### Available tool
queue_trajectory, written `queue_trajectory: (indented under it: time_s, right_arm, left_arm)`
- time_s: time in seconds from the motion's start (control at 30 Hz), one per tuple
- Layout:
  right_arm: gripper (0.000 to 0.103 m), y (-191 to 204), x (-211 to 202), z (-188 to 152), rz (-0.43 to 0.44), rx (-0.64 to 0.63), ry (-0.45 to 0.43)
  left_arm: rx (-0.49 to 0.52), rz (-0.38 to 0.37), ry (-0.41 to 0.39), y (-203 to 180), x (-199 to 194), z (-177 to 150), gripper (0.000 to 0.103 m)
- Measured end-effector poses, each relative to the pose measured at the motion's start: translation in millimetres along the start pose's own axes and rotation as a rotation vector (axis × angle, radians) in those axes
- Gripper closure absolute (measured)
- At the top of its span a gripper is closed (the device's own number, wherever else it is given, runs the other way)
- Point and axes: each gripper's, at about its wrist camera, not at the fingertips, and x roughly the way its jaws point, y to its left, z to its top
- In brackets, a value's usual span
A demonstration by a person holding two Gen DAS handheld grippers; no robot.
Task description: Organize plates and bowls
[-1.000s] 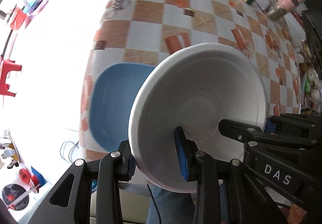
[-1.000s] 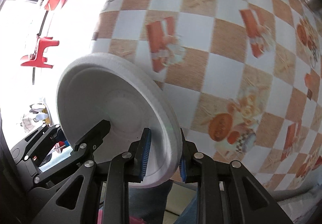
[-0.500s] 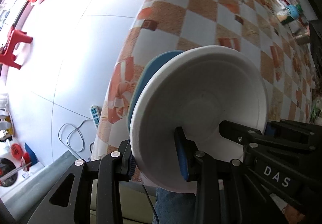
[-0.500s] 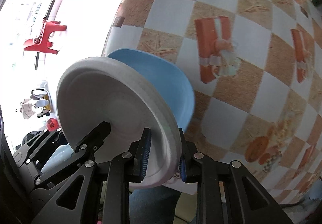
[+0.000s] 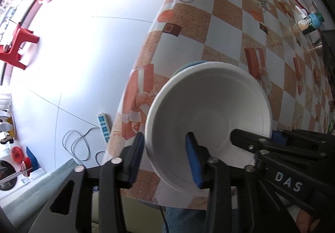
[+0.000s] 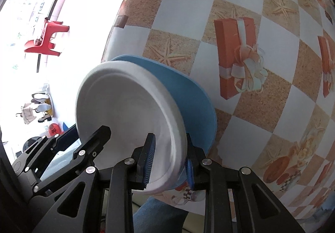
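Two grippers flank a white foam bowl [image 5: 209, 111] nested in a blue oval dish [image 6: 188, 94] on the checkered surface [image 5: 230, 29]. Left gripper [image 5: 165, 157] jaws opening, rim between them; right gripper [image 6: 169, 161] pinches the opposite rim. Only the right view shows the dish's breadth.

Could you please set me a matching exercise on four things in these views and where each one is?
1. white bowl
2. blue plate
3. red stool
4. power strip

A. beneath another dish
B. on the floor, right beside the table
C. uppermost of two dishes
D. on the floor, far from the table

Pairs: 1-C, 2-A, 3-D, 4-B
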Motion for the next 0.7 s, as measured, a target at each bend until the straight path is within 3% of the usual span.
queue_trajectory:
  time_s: [0.1,0.17,0.23,0.27,0.3,0.37,0.43,0.5,0.57,0.7]
  right_arm:
    - [0.056,-4.7,-11.9,-4.8,-0.003,0.005,-0.029]
    - [0.053,-7.3,-20.7,-8.0,0.007,0.011,-0.046]
    - [0.038,-10.5,-33.9,-9.6,-0.004,0.008,-0.072]
    - [0.019,-10.8,-41.5,-11.5,-0.017,0.003,-0.09]
    - [0.011,-12.0,-46.3,-13.5,-0.023,-0.002,-0.101]
    - [0.011,-13.0,-59.6,-18.9,-0.033,-0.025,-0.126]
    - [0.011,-11.1,-69.5,-23.7,-0.055,-0.052,-0.136]
    - [0.009,-9.1,-76.3,-28.4,-0.069,-0.071,-0.15]
    - [0.0,-9.4,-81.8,-30.3,-0.086,-0.088,-0.166]
    - [0.0,10.7,-89.8,-31.3,-0.15,-0.134,-0.215]
  left_arm:
    - [-0.015,0.046,-0.027,4.9,-11.2,-2.2,0.04]
    - [-0.031,0.046,-0.038,10.2,-17.3,-3.1,0.028]
    - [-0.04,0.05,-0.062,14.4,-25.4,-4.6,0.022]
    - [-0.04,0.041,-0.075,14.9,-30.9,-5.0,0.022]
    - [-0.04,0.032,-0.088,15.3,-36.0,-6.0,0.02]
    - [-0.034,0.022,-0.105,15.2,-45.0,-7.1,0.014]
    - [-0.015,0.028,-0.101,11.0,-49.7,-8.2,0.0]
    - [-0.003,0.022,-0.09,8.8,-52.4,-9.5,0.0]
    - [0.012,0.031,-0.079,6.2,-52.0,-12.6,0.0]
    - [0.056,0.066,-0.091,0.1,-55.2,-16.4,0.0]
